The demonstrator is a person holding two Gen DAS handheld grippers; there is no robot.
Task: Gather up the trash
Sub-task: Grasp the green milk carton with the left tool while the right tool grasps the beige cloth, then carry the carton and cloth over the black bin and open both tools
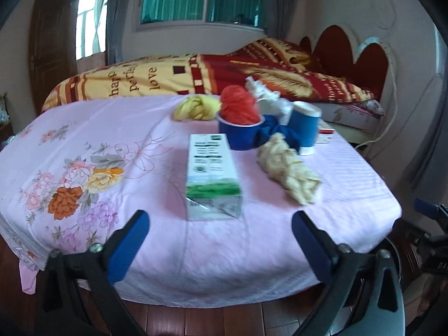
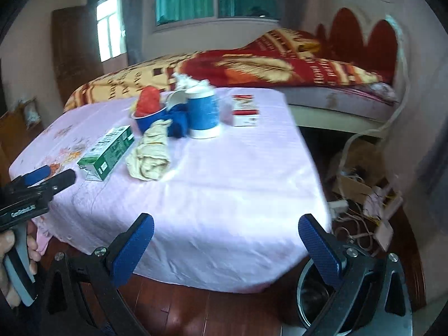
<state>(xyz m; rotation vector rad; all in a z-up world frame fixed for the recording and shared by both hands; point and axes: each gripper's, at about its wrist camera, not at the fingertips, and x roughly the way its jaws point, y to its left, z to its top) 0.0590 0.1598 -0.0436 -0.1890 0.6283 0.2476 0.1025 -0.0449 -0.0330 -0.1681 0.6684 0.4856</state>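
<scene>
A table with a pink floral cloth [image 1: 84, 145] holds trash: a green and white carton [image 1: 211, 176] lying flat, a crumpled beige wad [image 1: 288, 168], a blue cup [image 1: 240, 134] stuffed with a red wad [image 1: 238, 106], an upside-down blue cup [image 1: 305, 128], a yellow wad [image 1: 196, 107], white crumpled plastic [image 1: 266, 92] and a red and white box [image 2: 245, 109]. My left gripper [image 1: 219, 221] is open, just short of the carton at the table's near edge. My right gripper [image 2: 225, 229] is open and empty over the near right edge of the table [image 2: 224, 196].
A round bin [image 2: 313, 294] stands on the wooden floor below the table's right corner. A bed with a red and yellow quilt [image 1: 224, 70] lies behind the table. Cables and boxes [image 2: 361, 193] litter the floor at right.
</scene>
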